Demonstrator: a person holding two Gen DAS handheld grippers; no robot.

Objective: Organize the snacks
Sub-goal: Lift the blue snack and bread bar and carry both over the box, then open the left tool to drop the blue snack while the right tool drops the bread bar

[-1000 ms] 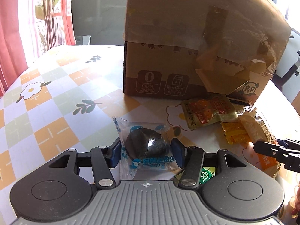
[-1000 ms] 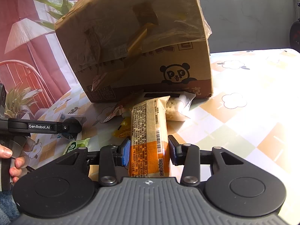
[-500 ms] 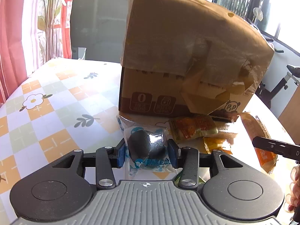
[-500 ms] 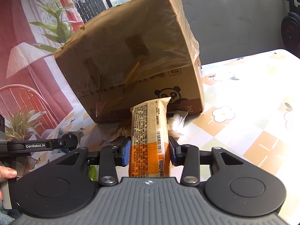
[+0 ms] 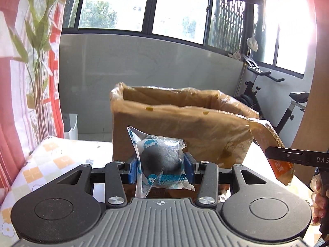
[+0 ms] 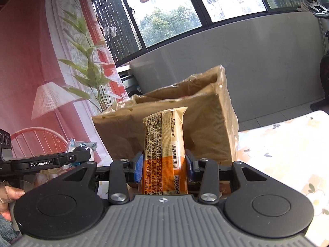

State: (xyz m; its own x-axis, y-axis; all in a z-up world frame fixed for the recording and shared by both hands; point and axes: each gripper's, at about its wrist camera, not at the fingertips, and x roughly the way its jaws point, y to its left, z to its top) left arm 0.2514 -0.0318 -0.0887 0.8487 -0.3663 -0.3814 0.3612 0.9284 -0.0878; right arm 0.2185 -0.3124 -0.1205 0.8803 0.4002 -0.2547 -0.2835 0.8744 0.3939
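Snacks, 2 in hand: a clear-wrapped dark round snack (image 5: 159,162) sits squarely between the blue pads of the left gripper (image 5: 162,169), pads pressing both sides of it, wrapper tail sticking up and out past the fingers. The long orange-and-cream bar pack (image 6: 164,152) stands upright between the pads of the right gripper (image 6: 164,169), clamped near its lower orange part, top end well above the fingers. Both grips closed on their snack.

Left jaws closed in on the round snack during the last second; half a second ago they were already pinching it. Right grip unchanged.

Vs 1 second ago: both snacks were down at counter level among other packets, the cardboard box (image 5: 181,127) towering over them. Now both are lifted off the counter (image 5: 53,160), and each view looks across the box's open top, with its plastic-lined rim visible. The loose packets by the box base are out of view.

Cross-views: the right gripper with its bar shows at the right edge of the left view, and the left gripper with the round snack at the left edge of the right view, a hand (image 6: 8,197) behind it.

Count: 2 grippers, 2 held snacks, 1 box, 1 counter.
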